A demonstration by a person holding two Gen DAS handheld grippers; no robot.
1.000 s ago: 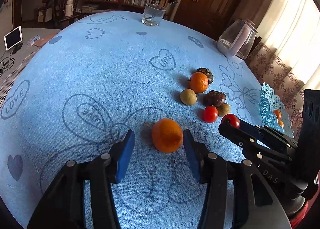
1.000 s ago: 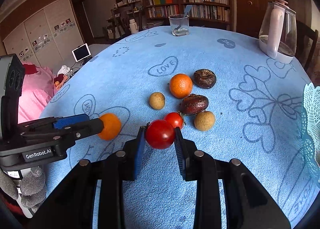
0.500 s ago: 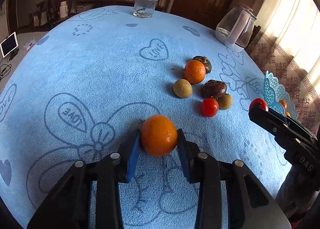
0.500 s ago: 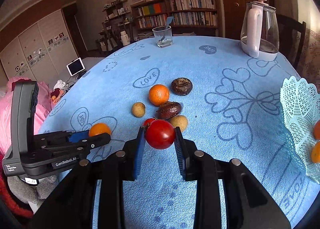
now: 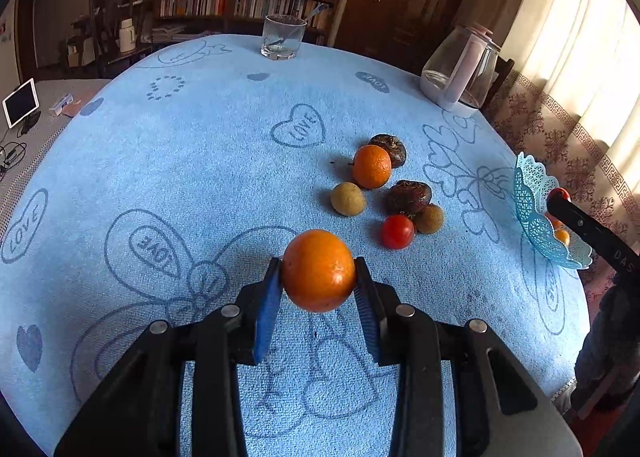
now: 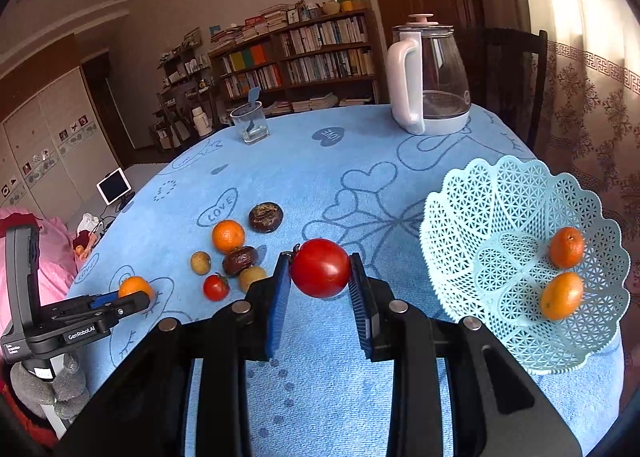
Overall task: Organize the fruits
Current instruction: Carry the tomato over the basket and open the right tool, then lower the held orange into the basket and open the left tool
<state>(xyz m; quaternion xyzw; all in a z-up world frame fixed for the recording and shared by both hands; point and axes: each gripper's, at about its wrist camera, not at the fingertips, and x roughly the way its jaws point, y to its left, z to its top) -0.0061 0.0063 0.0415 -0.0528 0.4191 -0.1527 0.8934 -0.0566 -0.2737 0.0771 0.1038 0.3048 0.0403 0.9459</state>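
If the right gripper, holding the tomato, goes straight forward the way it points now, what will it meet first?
Probably only bare tablecloth. The right gripper points down past its tomato at open cloth; the basket lies to the right of that line, the loose fruit cluster to the left. Depth is hard to judge in this fisheye view.

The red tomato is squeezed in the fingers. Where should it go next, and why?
Probably carry the round red tomato, clamped in the right gripper, sideways over the lacy pale-blue plastic basket: it hangs beside the rim, and two oranges already lie inside.

Bright daylight through the curtains at right, soft shadows, strong fisheye bending, dark corners.
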